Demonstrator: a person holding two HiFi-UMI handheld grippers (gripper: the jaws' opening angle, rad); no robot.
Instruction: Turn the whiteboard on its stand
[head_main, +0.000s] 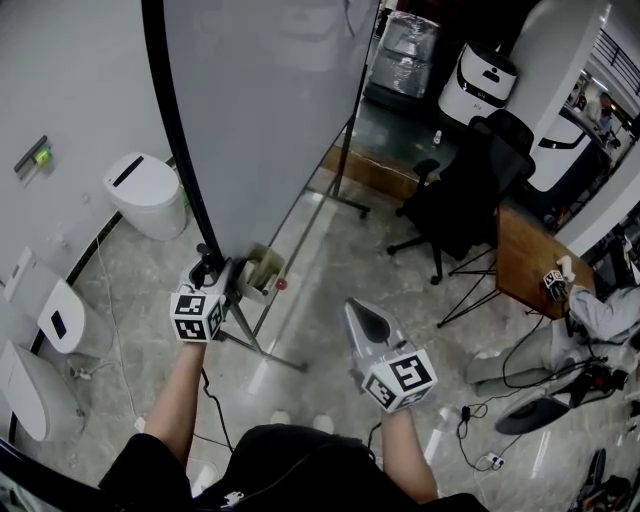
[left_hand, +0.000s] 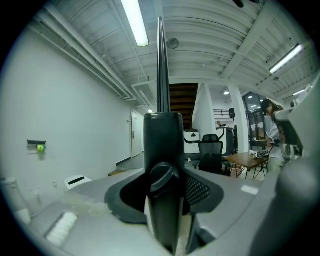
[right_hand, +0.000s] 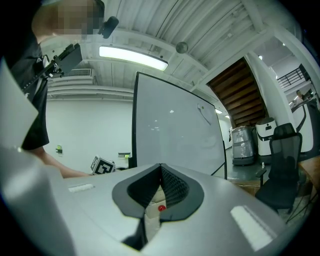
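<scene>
Left gripper (head_main: 211, 266) clamped on the whiteboard's (head_main: 260, 110) black edge, low down.
Right gripper (head_main: 364, 318) shut, empty, apart from it; the board's top is cut off.

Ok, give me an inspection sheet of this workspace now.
Surface: pale tiled floor; no worktable in use.
Job's things: whiteboard upright on its metal stand; tray at its lower edge.
Clutter: office chair, wooden table, white units by the wall.
Grippers: left hand-held gripper clamped on the whiteboard's black frame; right hand-held gripper shut, empty, clear of the board.
Cables: floor cable at left; power strip with leads at right.
Surroundings: seated person, white machine.
</scene>
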